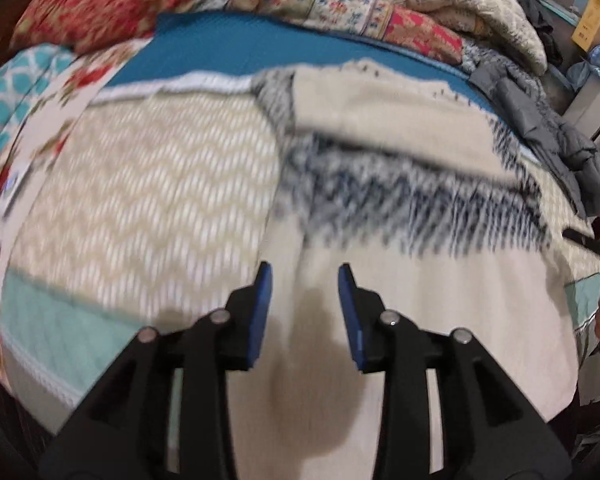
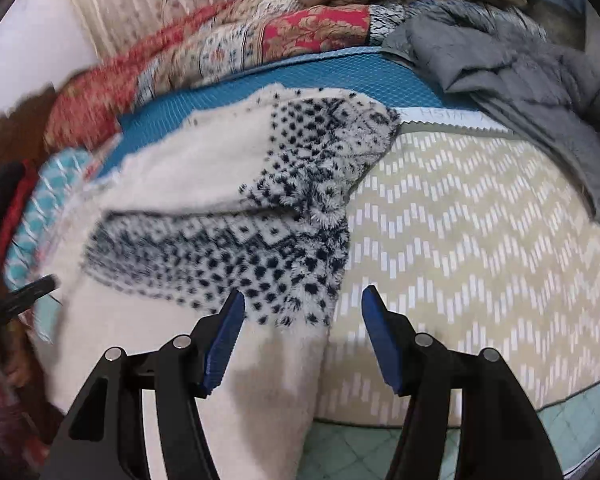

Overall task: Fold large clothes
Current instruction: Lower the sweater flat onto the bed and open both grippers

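Both tools — left tool point(image 1: 305, 312), right tool point(image 2: 303, 340) — hang unclenched over the half-folded sweater point(image 2: 228, 184) on the bed point(image 2: 480, 240); next, probably grasp its lower edge.

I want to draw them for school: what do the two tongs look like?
Both tongs, the left tongs and the right tongs, look alike: chunky black plastic arms shaped like open triangles, joined by round silver pins, each ending in two flat blue pads. The right tongs' blue pads have ridged, saw-like edges.
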Motion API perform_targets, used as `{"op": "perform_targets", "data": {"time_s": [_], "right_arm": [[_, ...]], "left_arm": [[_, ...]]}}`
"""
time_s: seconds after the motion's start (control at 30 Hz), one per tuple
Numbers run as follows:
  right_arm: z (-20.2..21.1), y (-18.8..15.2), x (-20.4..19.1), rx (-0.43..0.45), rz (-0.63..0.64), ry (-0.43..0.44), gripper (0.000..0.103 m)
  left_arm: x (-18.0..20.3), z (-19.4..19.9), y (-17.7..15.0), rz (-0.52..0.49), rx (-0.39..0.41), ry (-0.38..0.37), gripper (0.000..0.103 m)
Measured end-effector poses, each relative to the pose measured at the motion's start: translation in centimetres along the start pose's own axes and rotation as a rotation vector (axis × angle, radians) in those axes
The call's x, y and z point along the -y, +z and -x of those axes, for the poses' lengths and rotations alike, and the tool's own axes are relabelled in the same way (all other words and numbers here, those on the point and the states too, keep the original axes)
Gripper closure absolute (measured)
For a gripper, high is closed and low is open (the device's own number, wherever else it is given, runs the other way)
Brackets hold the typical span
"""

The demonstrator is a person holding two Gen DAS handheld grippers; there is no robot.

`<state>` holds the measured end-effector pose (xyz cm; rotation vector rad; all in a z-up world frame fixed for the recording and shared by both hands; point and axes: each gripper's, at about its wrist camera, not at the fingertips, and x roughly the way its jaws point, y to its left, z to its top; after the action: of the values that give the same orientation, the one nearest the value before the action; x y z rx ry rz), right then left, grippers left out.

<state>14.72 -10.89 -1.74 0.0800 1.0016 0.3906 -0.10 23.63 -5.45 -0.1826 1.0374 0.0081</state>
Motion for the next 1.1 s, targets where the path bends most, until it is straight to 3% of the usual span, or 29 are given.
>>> {"op": "perform_targets", "data": {"time_s": [0.1,0.13,0.17,0.2,0.23,0.3,0.37,0.43,0.5,0.6,0.7,0.83,0.93,0.97,1.1], "right_arm": [[-3.5,2.2,0.3,-0.035,-0.005,-0.040,0.052],[-4.8,2.9,0.7,-0.054,-0.028,-0.062,0.059],[-6.2,3.5,1.5,-0.071,-0.068,-0.083,0.088],[-6.9,3.9,2.4,-0.079,-0.109,-0.116,0.095],[-7.5,4.1,3.6,-0.092,-0.175,-0.136,0.095],[-8.1,3.5,5.6,-0.115,-0.328,-0.085,0.095],[-6.8,3.3,4.3,-0.099,-0.272,-0.121,0.095],[-4.3,2.3,2.6,-0.053,-0.190,-0.133,0.095],[-0.5,-0.6,1.4,0.003,-0.161,-0.035,0.093],[3.3,-6.0,-0.3,0.010,-0.122,0.038,0.093],[5.6,-11.0,-2.1,0.018,-0.072,0.009,0.093],[6.6,-14.7,-3.7,0.006,-0.070,-0.022,0.092],[7.2,-15.1,-5.2,0.039,-0.027,-0.068,0.076],[7.4,-14.9,-5.2,0.053,-0.020,-0.070,0.065],[9.1,-13.9,-7.5,0.156,0.032,-0.082,0.048]], "left_arm": [[-0.2,-0.2,-2.2,0.064,-0.038,-0.015,0.070],[-0.2,-0.3,-2.5,0.073,-0.045,-0.015,0.070],[-0.1,-0.6,-3.0,0.076,-0.058,0.001,0.070],[-0.1,-1.3,-3.3,0.073,-0.081,0.039,0.070],[0.0,-2.1,-3.6,0.072,-0.110,0.073,0.070],[-0.8,-3.9,-4.3,0.093,-0.166,0.078,0.070],[-0.7,-3.4,-4.4,0.090,-0.146,0.081,0.070],[0.0,-2.4,-4.6,0.056,-0.129,0.095,0.070],[0.5,-1.5,-5.0,0.018,-0.115,0.117,0.069],[0.9,-0.5,-6.0,0.010,-0.121,0.135,0.069],[1.2,0.7,-7.1,0.034,-0.103,0.125,0.069],[2.8,1.7,-7.4,0.038,-0.080,0.121,0.069],[4.4,2.5,-7.4,0.023,-0.054,0.121,0.068],[5.0,2.9,-7.4,0.017,-0.039,0.123,0.066],[7.1,4.8,-7.3,0.001,0.039,0.142,0.044]]}}
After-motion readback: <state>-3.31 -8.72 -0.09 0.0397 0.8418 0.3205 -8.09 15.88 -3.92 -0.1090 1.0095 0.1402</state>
